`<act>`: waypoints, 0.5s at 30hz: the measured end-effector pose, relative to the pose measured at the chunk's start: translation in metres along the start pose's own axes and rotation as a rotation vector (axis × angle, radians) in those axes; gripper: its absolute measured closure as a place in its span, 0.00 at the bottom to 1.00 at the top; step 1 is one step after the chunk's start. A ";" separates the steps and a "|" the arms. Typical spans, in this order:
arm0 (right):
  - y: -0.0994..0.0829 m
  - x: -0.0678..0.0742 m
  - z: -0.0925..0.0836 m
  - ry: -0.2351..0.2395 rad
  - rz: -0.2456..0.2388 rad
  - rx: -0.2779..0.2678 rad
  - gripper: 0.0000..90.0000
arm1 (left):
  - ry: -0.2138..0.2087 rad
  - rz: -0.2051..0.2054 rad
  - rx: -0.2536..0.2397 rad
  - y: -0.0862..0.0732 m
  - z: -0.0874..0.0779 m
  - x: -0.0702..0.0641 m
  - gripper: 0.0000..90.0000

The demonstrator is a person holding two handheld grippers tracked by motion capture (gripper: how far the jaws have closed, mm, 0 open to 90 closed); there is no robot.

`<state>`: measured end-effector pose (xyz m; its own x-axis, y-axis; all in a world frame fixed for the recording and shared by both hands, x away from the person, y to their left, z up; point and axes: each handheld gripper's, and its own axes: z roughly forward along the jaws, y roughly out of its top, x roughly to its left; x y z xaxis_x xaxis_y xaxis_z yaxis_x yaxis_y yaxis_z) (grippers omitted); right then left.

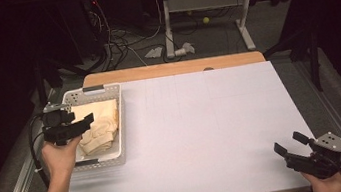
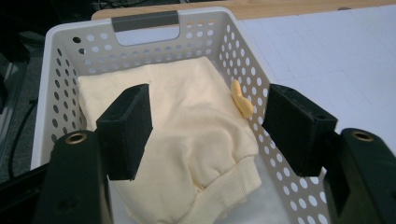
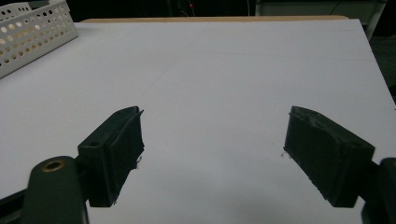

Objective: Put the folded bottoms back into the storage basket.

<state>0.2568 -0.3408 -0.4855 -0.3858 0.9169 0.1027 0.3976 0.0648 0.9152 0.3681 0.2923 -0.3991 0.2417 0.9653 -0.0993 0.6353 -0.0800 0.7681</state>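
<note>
High view looks down on a bench [image 1: 204,131] covered by a white sheet, with a strip of bare wood along its far edge. At the left side of the bench stands a white basket [image 1: 121,114] with rows of round holes in its walls and a grey handle at each end. Inside it lies a folded pale yellow cloth [image 1: 103,118], filling most of the floor of the basket.

A person's left hand holds the left gripper [image 1: 81,124] above the near left part of the basket, pointing across it toward the cloth. Left gripper view shows its two black jaws spread wide, one over the cloth [image 2: 187,135] and one beside the basket's right wall [image 2: 247,60], with nothing clamped between them; whether the jaw tips touch the cloth cannot be told. A small yellow piece [image 2: 242,100] rests against that wall, just beside the cloth.

At the near right corner of the bench, the right hand holds the right gripper [image 1: 291,142], well apart from the basket. Right gripper view shows its jaws [image 3: 212,154] released and spread wide over the bare white sheet, grasping nothing.
</note>
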 end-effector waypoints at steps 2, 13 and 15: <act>0.000 0.000 0.000 0.000 0.000 0.000 0.22 | -0.005 -0.002 -0.011 -0.001 -0.002 0.000 0.35; 0.000 0.000 0.000 -0.001 0.000 0.000 0.22 | -0.018 -0.002 -0.037 -0.009 -0.012 0.000 0.35; 0.000 0.000 0.000 -0.002 -0.001 -0.001 0.22 | -0.018 -0.002 -0.042 -0.009 -0.013 0.000 0.35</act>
<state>0.2568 -0.3407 -0.4855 -0.3847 0.9175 0.1006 0.3966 0.0659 0.9156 0.3526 0.2965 -0.3978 0.2539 0.9607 -0.1126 0.6046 -0.0667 0.7937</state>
